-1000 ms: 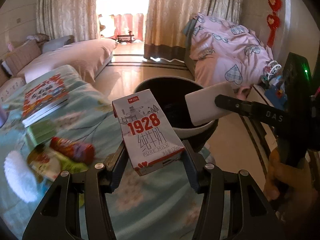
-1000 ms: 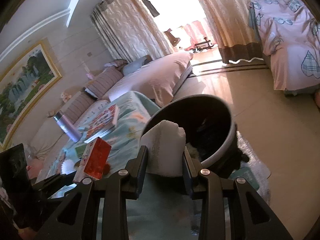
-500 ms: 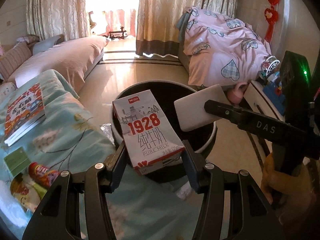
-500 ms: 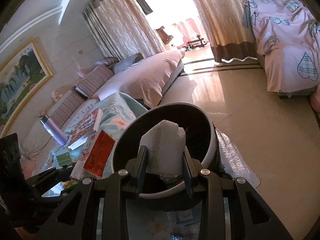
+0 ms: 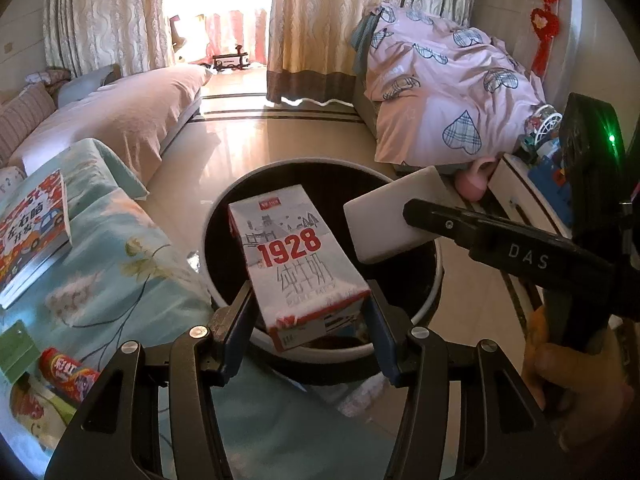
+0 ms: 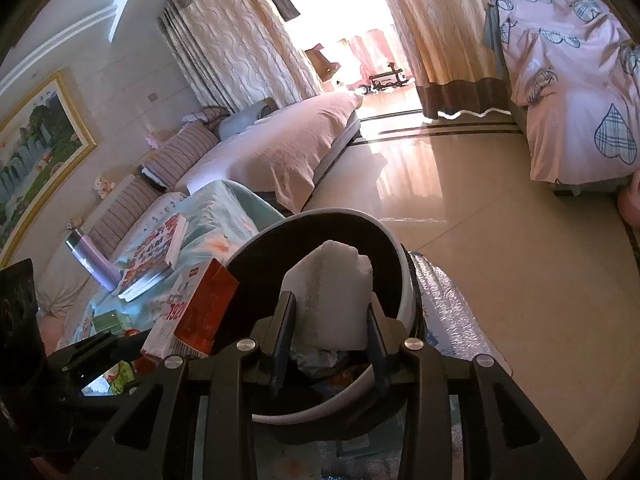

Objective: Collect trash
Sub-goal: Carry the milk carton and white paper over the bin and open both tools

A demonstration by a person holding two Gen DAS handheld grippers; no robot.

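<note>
My left gripper (image 5: 310, 320) is shut on a white and red "1928" milk carton (image 5: 296, 264) and holds it over the near rim of a round black trash bin (image 5: 424, 304). My right gripper (image 6: 330, 340) is shut on a white foam block (image 6: 330, 300) and holds it over the same bin (image 6: 396, 280). In the left wrist view the block (image 5: 392, 220) hangs over the bin's right side. In the right wrist view the carton (image 6: 196, 312) shows at the bin's left edge. Crumpled trash (image 6: 316, 360) lies inside the bin.
A table with a teal floral cloth (image 5: 120, 260) holds a picture book (image 5: 32, 232), a red snack wrapper (image 5: 68, 372) and a green card (image 5: 16, 348). A purple bottle (image 6: 90, 260) stands on it. A pink sofa (image 5: 120, 116) and a draped chair (image 5: 448, 96) flank the tiled floor.
Both grippers have moved forward from above the table to over the bin, each still holding its item. The bin now fills the middle of both views.
</note>
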